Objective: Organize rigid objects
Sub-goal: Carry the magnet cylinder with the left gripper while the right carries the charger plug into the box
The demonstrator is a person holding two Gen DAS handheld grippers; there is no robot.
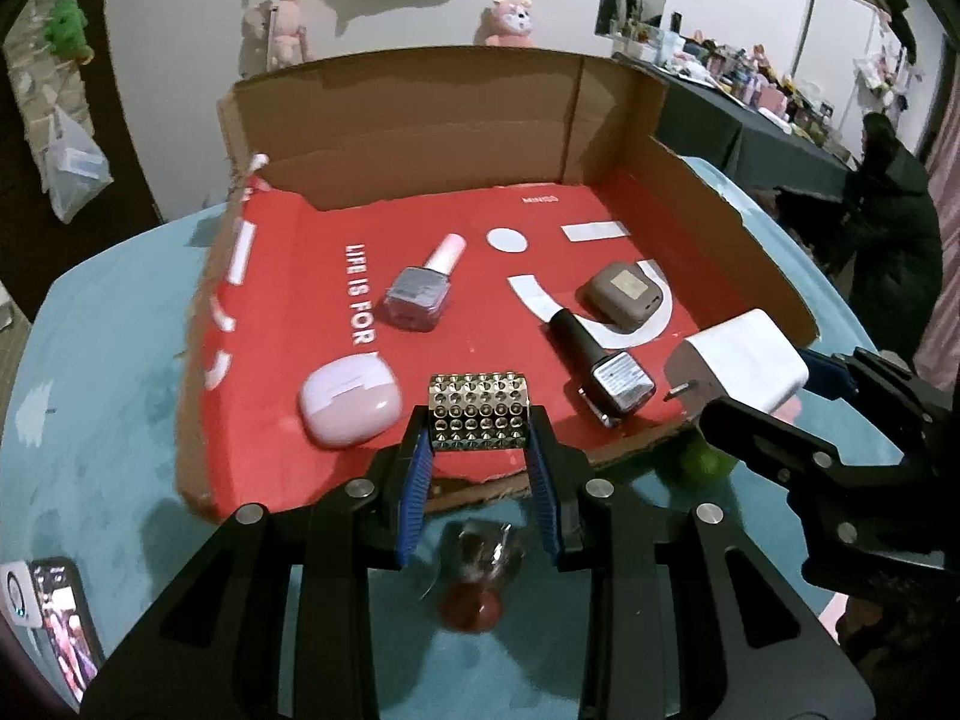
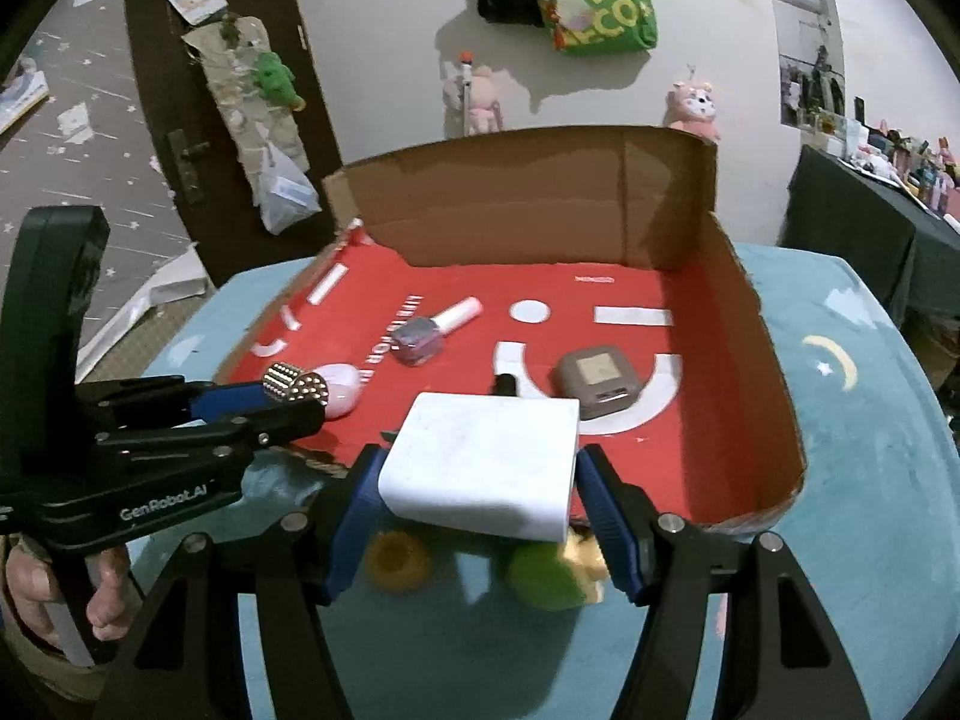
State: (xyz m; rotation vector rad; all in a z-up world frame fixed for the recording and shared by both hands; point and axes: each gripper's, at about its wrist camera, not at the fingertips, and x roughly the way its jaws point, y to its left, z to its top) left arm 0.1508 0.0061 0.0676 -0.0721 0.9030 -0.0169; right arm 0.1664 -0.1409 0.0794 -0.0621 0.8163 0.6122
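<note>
My left gripper (image 1: 480, 426) is shut on a studded metal cube (image 1: 480, 411) and holds it over the front edge of the red cardboard box (image 1: 336, 240). My right gripper (image 2: 480, 480) is shut on a white charger plug (image 2: 486, 471) above the box's front edge; the plug also shows in the left wrist view (image 1: 738, 363). In the box lie a lilac nail polish bottle (image 1: 420, 291), a pink earbud case (image 1: 348, 399), a brown earbud case (image 1: 624, 297) and a black-capped silver bottle (image 1: 600, 369).
The box sits on a teal blanket (image 1: 108, 420). In front of it lie a small glass with a red base (image 1: 474, 576), a green ball (image 2: 543, 576) and a yellow ring (image 2: 396, 561). A phone (image 1: 60, 618) lies at the left. A dark cluttered table (image 1: 774, 126) stands at the right.
</note>
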